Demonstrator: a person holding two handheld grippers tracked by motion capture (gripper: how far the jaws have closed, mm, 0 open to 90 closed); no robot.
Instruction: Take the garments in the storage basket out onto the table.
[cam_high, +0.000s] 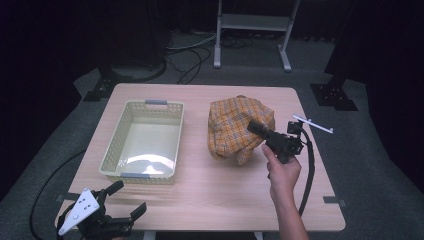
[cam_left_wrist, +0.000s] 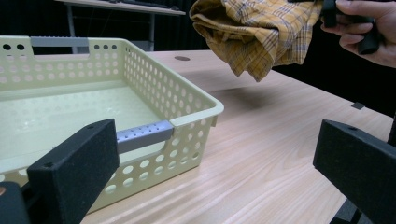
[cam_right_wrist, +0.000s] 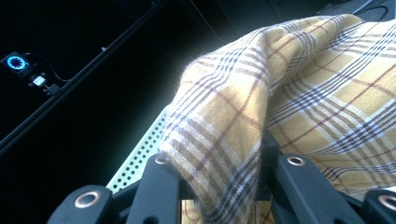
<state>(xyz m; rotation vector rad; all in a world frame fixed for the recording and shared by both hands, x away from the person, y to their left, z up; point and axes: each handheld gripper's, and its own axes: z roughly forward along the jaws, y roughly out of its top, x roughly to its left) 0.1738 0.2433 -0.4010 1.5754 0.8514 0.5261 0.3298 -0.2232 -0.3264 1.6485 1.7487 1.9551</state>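
A yellow plaid cloth (cam_high: 232, 127) hangs bunched above the right half of the wooden table (cam_high: 210, 195), clear of its surface. My right gripper (cam_high: 255, 126), held in a hand (cam_high: 282, 172), is shut on the cloth's right side. In the right gripper view the cloth (cam_right_wrist: 303, 93) drapes over and between the jaws of the right gripper (cam_right_wrist: 219, 186). A pale perforated basket (cam_high: 112, 145) with grey handles sits empty on the left half. My left gripper (cam_high: 129, 197) rests at the table's front left corner, open and holding nothing. Its view shows the basket (cam_left_wrist: 196, 93) close ahead and the cloth (cam_left_wrist: 261, 32) beyond.
A metal stand (cam_high: 252, 22) and cables (cam_high: 190, 55) lie on the floor behind the table. Bare tabletop runs between the basket and the cloth and along the front edge. A thick cable (cam_high: 309, 175) trails from the right gripper.
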